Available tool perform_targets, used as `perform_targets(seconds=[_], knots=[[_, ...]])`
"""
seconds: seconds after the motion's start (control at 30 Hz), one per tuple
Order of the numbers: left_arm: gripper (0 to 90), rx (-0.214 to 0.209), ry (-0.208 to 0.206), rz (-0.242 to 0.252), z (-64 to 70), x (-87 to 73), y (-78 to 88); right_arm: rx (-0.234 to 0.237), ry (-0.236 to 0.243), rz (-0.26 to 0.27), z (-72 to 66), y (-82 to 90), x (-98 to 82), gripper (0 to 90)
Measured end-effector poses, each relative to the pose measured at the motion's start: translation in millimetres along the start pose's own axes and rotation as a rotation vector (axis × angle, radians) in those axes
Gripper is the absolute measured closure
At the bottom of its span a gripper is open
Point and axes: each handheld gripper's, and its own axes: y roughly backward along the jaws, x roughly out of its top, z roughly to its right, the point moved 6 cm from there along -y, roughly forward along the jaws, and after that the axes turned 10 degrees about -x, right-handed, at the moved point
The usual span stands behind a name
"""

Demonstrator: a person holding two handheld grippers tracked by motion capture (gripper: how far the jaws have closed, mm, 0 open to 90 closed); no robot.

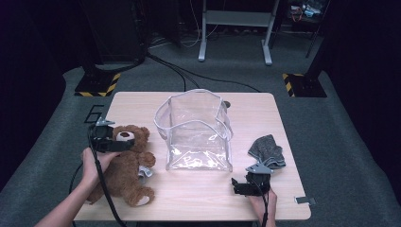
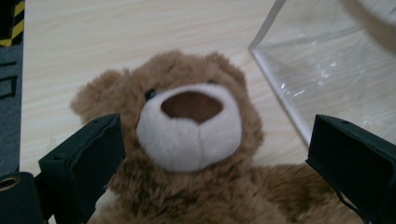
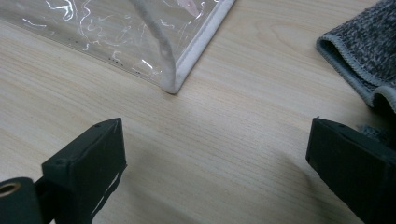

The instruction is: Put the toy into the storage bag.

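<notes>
A brown teddy bear point(image 1: 126, 163) lies on its back at the table's left, and its face point(image 2: 189, 116) is close up in the left gripper view. My left gripper point(image 1: 116, 142) hovers over the bear's head, jaws wide apart on either side of the head without touching it. A clear plastic bag point(image 1: 196, 130) with white trim stands open in the middle; its corner point(image 3: 175, 84) shows in the right gripper view. A folded grey cloth point(image 1: 268, 150) lies at the right. My right gripper point(image 1: 243, 186) is open above bare wood near the front edge, left of the cloth point(image 3: 364, 51).
The wooden table point(image 1: 255, 113) stands on grey carpet. A small grey tag point(image 1: 305, 200) lies at the front right corner. Beyond the table are a white desk frame point(image 1: 235, 28), floor cables and black-and-yellow striped stand bases point(image 1: 97, 85).
</notes>
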Motion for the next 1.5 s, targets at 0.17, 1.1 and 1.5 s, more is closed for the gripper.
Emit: perform_targets(seconds=[0.17,1.1,1.5], knots=[[3.0,0.019,0.021,-0.063,-8.6,-16.3,-11.5,-0.011,0.011,0.009,0.5,0.0,-0.1,4.6],[11.3,-0.074,0.145,-0.236,-34.5,-46.1,-50.8,-0.026,0.008,0.02,0.9,0.6,-0.1,6.0],[40.5,-0.09,0.06,-0.228,-33.2,-45.6,-46.6,-0.027,0.009,0.023,1.5,0.6,0.0,8.5]])
